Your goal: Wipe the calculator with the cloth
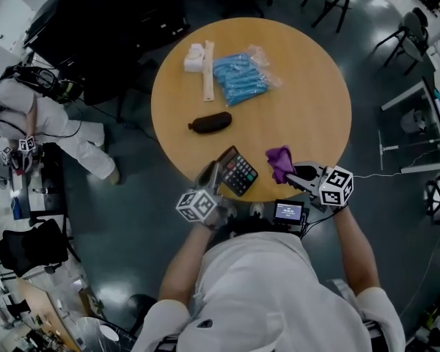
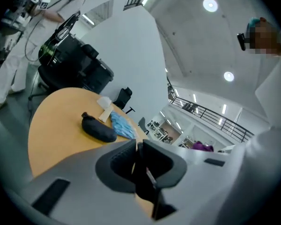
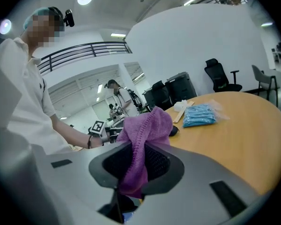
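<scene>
At the near edge of the round table [image 1: 308,86] we count one calculator [image 1: 239,172] and one purple cloth [image 1: 280,161], with our two grippers on them. Farther back lie one black pouch [image 1: 210,122], one blue packet [image 1: 240,78] and one pale strip [image 1: 208,70] (a white wad [image 1: 194,57] sits just beside it). Our left gripper [image 2: 136,149] is clamped narrowly on the calculator's edge. The right gripper [image 3: 139,149] is pinched on the cloth, which bunches above its jaws. The calculator's long axis runs diagonally, far-left to near-right in the head view, keys up, display end towards the left gripper.
</scene>
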Available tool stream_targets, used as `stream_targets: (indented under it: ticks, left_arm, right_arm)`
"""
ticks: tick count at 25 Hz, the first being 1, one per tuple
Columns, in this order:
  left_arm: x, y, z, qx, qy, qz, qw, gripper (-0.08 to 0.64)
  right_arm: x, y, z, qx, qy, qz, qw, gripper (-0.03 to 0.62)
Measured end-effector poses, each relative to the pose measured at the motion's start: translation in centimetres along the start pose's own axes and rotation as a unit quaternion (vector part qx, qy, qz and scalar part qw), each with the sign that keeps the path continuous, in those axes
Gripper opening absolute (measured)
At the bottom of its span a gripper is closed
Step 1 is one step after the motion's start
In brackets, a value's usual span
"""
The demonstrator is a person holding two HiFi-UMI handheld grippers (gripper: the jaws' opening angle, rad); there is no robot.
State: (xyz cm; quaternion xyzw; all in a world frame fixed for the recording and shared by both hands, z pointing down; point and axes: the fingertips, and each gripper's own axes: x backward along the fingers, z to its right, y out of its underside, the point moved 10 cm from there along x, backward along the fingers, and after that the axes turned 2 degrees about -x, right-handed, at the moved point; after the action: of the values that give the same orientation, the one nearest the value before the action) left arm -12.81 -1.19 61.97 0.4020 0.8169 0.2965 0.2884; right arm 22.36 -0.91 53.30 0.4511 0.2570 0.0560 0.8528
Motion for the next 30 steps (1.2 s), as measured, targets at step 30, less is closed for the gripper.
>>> stream_targets:
  ticks: [30]
  left_arm:
    - [-4.1,7.7,-6.3,0.011,-0.084,-0.102,0.9911,0.073]
  right_arm:
    - [-0.4,4.0,0.0,-0.072,-0.009,0.032,0.997,0.075]
